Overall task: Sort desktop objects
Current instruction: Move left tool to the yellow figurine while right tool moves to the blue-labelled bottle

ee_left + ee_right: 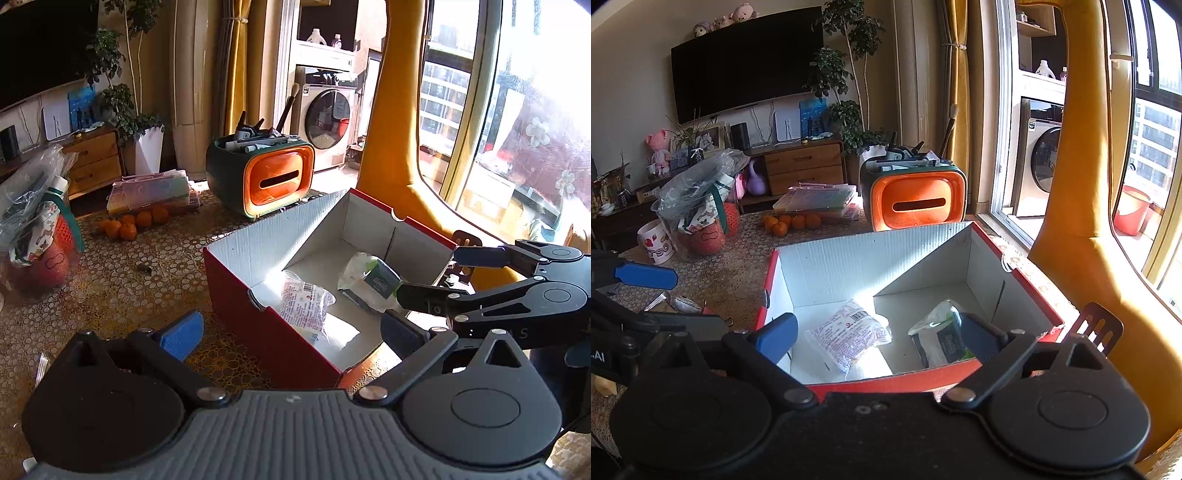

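Desktop objects already sorted: two soft packets lie on the floor of the red box (960,373), which stands on the patterned worktop (122,288). The printed packet (849,334) rests on the left, the green-and-white pouch (940,332) on the right, near each other but apart.

Handling, as I judge it: both are light, pliable film packs. The film looks slick and will crumple under pressure, so I would take either across its middle, where the contents fill it out, not by a loose edge.

Left gripper (291,332): jaws spread wide, nothing between them, poised at the near corner of the box. Right gripper (879,332): jaws likewise spread wide and empty, over the box's near wall.

Items not yet sorted remain on the worktop: the oranges (792,222) near the orange tissue holder (916,203), and small wrapped items (683,302) left of the box. The oranges are firm and round and may roll.
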